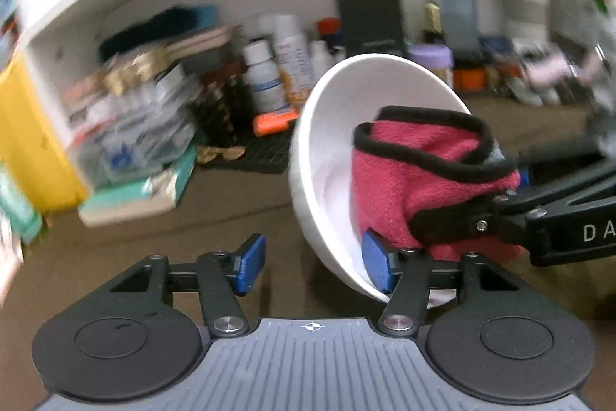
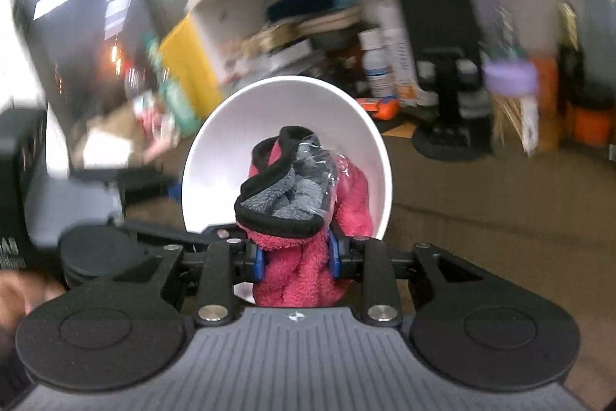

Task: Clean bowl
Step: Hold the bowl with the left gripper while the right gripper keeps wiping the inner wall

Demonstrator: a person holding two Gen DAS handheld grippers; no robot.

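We see our right gripper (image 2: 295,262) clamped on a pink cloth (image 2: 296,276) with black trim and a grey inner side, its blue pads pressing the cloth from both sides. The cloth reaches into a white bowl (image 2: 238,126), which is tipped with its opening facing us. Our left gripper (image 2: 184,237) shows blurred at the bowl's lower left rim.

shelf clutter (image 1: 134,110) blurred, cloth (image 1: 415,180) hiding bowl (image 1: 327,126) interior

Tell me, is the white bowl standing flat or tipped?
Tipped. The bowl stands on edge, its opening facing sideways toward the pink cloth inside.
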